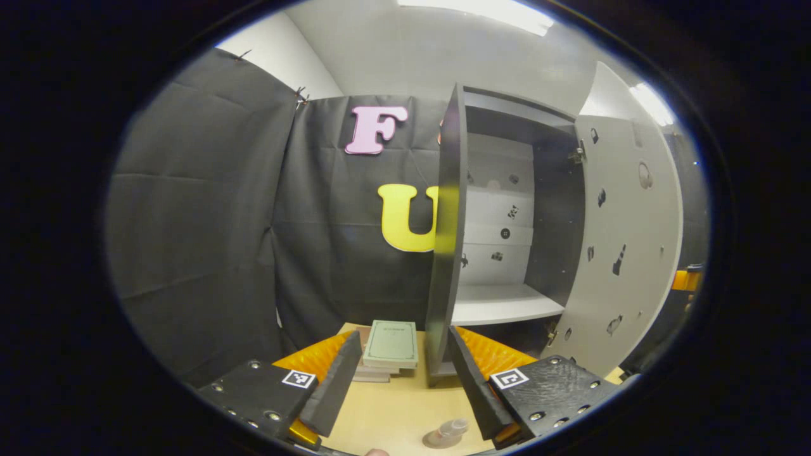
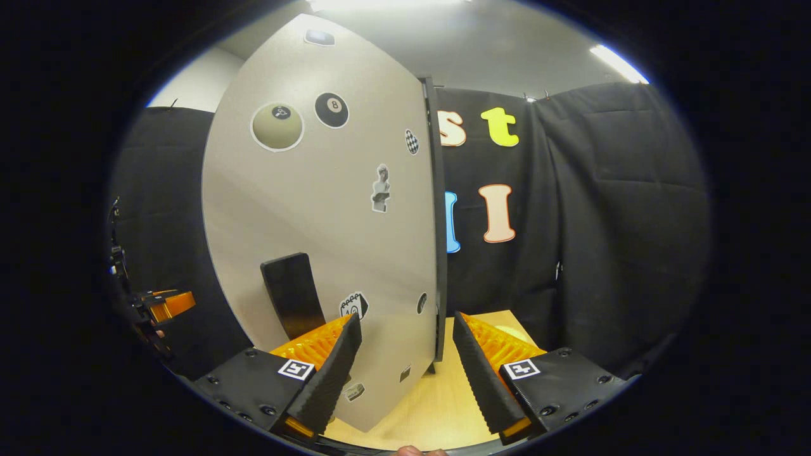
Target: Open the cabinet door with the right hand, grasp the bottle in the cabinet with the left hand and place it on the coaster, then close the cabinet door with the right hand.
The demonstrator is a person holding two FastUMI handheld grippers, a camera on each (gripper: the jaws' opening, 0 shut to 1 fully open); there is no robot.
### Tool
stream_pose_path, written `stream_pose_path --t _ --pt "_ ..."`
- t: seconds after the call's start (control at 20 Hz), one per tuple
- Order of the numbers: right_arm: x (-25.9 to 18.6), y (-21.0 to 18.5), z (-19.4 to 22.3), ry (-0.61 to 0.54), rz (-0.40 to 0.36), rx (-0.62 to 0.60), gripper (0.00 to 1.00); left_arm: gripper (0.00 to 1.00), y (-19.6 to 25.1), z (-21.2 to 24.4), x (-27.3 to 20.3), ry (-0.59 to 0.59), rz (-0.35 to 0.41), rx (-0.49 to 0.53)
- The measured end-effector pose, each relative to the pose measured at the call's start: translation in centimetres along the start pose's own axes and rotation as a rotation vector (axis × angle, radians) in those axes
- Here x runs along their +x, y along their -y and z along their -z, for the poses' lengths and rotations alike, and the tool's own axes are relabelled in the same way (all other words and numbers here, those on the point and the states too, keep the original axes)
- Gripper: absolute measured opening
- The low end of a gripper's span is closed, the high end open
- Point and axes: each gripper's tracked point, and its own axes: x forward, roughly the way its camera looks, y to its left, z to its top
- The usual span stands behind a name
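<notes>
Cabinet door (image 2: 317, 209) stands open, shelf (image 1: 500, 304) bare; the bottle (image 1: 447, 432) sits on the near table by the left gripper (image 1: 405, 380). Both grippers spread, empty. Right gripper (image 2: 402, 373) straddles the door edge; closing remains.

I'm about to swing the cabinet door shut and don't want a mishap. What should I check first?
1. bottle out of the cabinet, on the table: ok.
2. Bottle squarely on the coaster: cannot tell, too small.
3. left claw open and empty: ok.
4. shelf bare, nothing sticking out: ok.
5. right claw open, the edge of the door between its fingers: ok.
</notes>
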Motion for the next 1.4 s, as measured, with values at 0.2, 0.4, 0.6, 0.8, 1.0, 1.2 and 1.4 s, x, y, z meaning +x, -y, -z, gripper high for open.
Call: stream_pose_path --t 0.2,0.4,0.6,0.8,1.0,1.2,1.4 --pt "1.3 -3.4 0.2 0.016 -0.022 0.032 0.89 0.82 -2.4 0.5 0.5 -0.024 0.004 0.022" --pt "3.3 -7.1 0.8 0.002 -0.102 0.081 0.89 0.82 -4.3 0.7 0.6 -0.036 0.004 0.026" --pt "4.5 -9.0 -0.4 0.015 -0.130 0.067 0.95 0.82 -5.2 1.0 0.4 -0.042 -0.005 0.024" --pt "4.7 -9.3 -0.6 0.037 -0.141 0.048 0.95 0.82 -4.4 1.5 0.4 -0.049 0.001 0.018" --pt "3.8 -7.5 -0.2 0.025 -0.140 0.026 0.95 0.82 -1.4 2.6 0.3 -0.052 0.009 -0.001" --pt "3.2 -4.8 -0.6 0.032 -0.154 0.025 0.95 0.82 2.6 2.7 -0.2 -0.049 0.009 -0.010" --pt "2.3 -1.3 -0.8 0.033 -0.173 0.011 0.95 0.82 5.9 1.4 -0.6 -0.019 -0.010 -0.028"
